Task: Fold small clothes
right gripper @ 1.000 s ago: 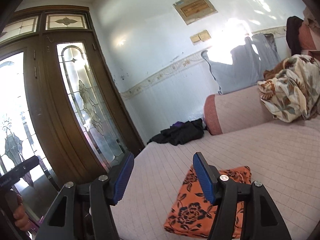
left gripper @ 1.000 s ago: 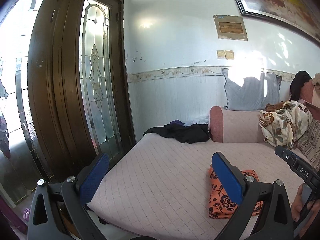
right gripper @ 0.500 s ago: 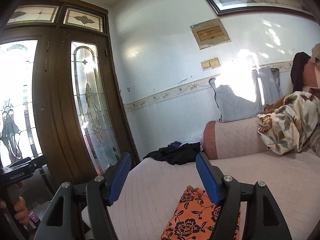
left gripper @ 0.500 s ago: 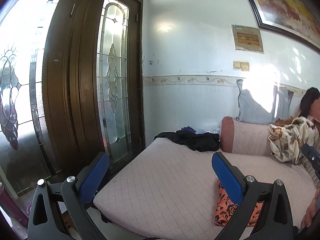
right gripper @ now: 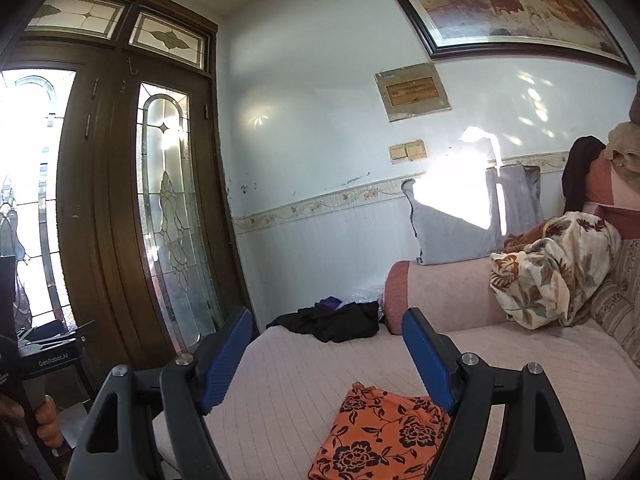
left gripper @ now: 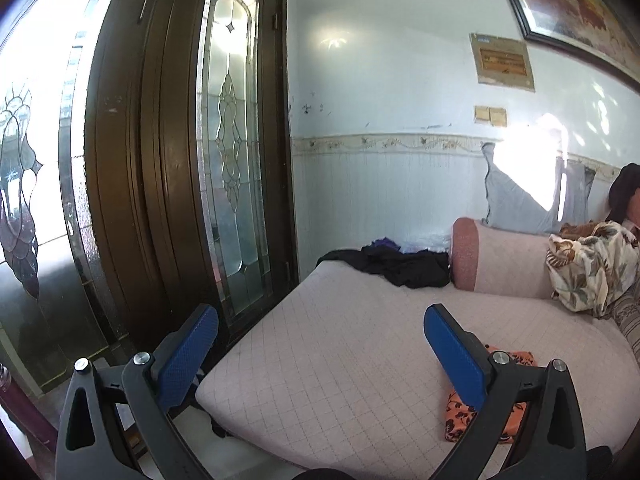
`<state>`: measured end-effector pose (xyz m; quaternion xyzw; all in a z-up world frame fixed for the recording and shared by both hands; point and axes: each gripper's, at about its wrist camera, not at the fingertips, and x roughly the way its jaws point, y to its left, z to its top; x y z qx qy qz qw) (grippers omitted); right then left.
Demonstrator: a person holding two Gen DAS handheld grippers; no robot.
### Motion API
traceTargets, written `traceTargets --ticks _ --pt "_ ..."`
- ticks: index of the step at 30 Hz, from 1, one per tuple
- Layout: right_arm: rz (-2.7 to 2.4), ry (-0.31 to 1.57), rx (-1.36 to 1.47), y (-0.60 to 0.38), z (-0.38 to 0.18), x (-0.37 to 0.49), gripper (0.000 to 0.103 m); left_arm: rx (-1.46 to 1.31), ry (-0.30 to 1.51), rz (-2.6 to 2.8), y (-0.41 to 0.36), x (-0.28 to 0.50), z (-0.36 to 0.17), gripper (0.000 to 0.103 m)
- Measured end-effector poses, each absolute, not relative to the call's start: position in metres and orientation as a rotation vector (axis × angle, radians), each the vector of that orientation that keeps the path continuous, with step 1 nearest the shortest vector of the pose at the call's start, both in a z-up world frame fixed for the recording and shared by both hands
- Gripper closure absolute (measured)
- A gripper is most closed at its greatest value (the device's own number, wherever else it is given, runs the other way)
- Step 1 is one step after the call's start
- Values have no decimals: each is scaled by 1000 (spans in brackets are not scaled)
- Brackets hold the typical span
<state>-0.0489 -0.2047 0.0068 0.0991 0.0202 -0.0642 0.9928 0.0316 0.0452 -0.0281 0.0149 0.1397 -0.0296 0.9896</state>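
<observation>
While both tools (left gripper: 320, 344) (right gripper: 326, 356) gape empty, right widening, black clothes (right gripper: 332, 322) lie beyond.

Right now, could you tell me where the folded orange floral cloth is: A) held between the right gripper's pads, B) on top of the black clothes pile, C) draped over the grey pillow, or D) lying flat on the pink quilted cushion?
D: the orange floral cloth lies flat on the pink quilted cushion, below the right gripper, whose opening jaws hold nothing.
</observation>
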Motion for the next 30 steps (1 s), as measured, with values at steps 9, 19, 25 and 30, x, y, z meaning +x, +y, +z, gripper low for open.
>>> traceTargets --ticks 9,19,25,30 --pt "-229 214 179 -213 -12 -31 23 45 337 -57 31 46 -38 1" --pt "-318 263 105 -213 -7 -42 23 52 339 -102 12 47 -34 1" --pt "-355 292 106 -221 -10 -52 23 55 333 -139 1 45 -32 1" --pt "-378 328 124 -227 -16 -57 23 68 328 -180 -12 44 -31 1"
